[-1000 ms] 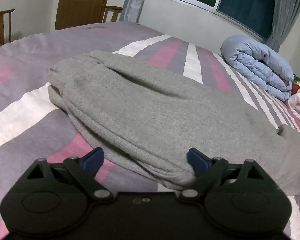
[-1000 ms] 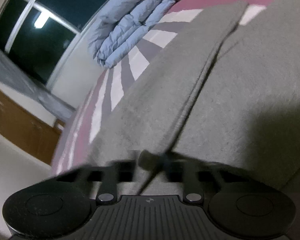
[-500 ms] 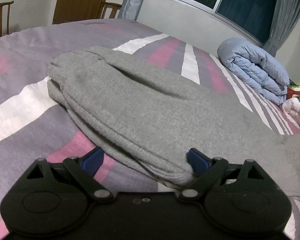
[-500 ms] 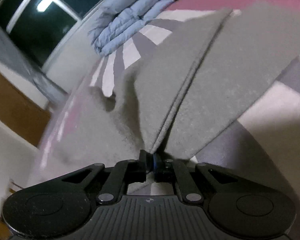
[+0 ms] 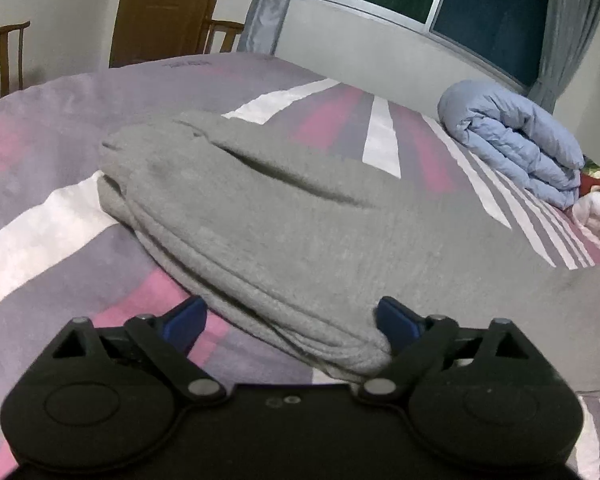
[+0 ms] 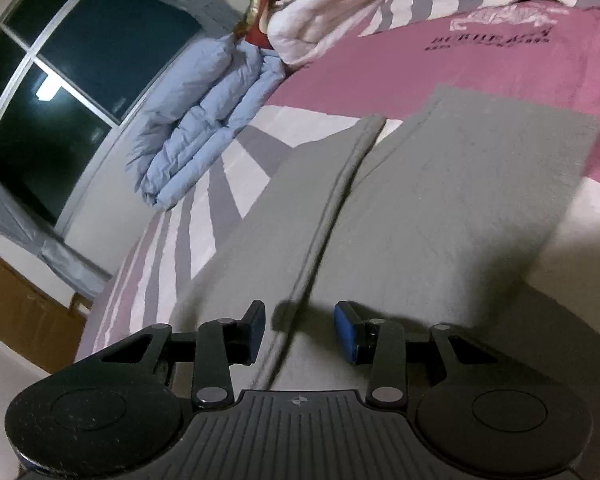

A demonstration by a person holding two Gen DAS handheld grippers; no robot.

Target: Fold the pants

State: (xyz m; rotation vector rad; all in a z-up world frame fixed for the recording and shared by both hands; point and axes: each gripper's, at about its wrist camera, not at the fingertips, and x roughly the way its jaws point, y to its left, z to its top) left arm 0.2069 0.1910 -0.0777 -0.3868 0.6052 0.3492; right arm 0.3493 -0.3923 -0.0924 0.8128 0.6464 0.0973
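Blue duvet [image 5: 512, 140] far side, w/ window.

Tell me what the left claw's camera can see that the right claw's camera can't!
Only the left wrist view shows the brown door, the wooden chairs and the thick folded end of the gray pants between its open left claw.

Only the right wrist view shows the flat leg ends of the pants, the pink bedcover patch with dark lettering, the pink-and-white bedding and its own open right claw.

Both show the pants, the striped bedcover, the folded blue duvet and the dark window.
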